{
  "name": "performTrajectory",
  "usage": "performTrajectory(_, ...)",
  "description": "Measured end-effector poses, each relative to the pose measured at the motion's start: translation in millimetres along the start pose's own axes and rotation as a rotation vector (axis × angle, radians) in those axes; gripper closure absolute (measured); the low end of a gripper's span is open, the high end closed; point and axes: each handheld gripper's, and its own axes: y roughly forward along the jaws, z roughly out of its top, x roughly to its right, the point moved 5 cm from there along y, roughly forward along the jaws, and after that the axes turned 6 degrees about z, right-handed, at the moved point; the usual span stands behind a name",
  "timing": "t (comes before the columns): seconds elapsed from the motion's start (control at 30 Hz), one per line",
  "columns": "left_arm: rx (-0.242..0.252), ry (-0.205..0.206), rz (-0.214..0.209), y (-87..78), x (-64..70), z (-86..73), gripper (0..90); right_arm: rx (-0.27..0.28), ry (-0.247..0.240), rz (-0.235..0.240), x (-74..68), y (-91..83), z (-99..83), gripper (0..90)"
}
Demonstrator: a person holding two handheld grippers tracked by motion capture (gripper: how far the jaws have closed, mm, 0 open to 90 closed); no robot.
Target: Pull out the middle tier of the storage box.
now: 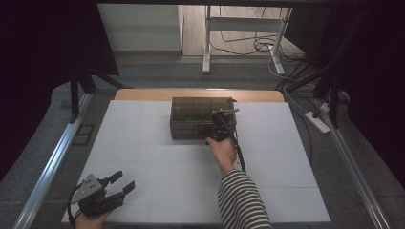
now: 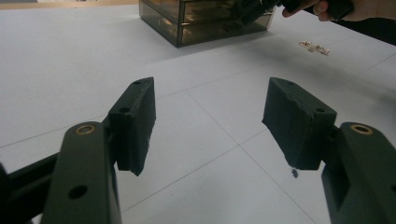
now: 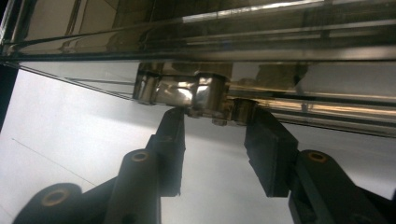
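Observation:
A smoky see-through drawer box (image 1: 191, 117) stands at the far middle of the white table (image 1: 143, 143). My right gripper (image 1: 216, 123), held by a hand with a striped sleeve (image 1: 241, 200), is at the box's front right. In the right gripper view its jaws (image 3: 215, 116) close from both sides on a clear drawer handle (image 3: 201, 95) low on the box front. My left gripper (image 1: 125, 180) rests at the table's near left corner. It is open (image 2: 210, 107) with nothing between its fingers, and it faces the box (image 2: 196, 23).
Two small pale bits (image 2: 314, 46) lie on the table to the right of the box in the left gripper view. A wooden edge (image 1: 200, 94) runs behind the box. Beyond the table are desk legs and cables (image 1: 267, 47); metal rails run along both sides.

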Motion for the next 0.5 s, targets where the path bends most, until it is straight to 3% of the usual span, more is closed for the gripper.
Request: performTrajectory(0.5, -0.001, 0.003, 0.001, 0.2, 0.5, 0.0, 35.5, -0.013, 0.059, 0.032, 2.1, 1.8, 2.4, 58.9)
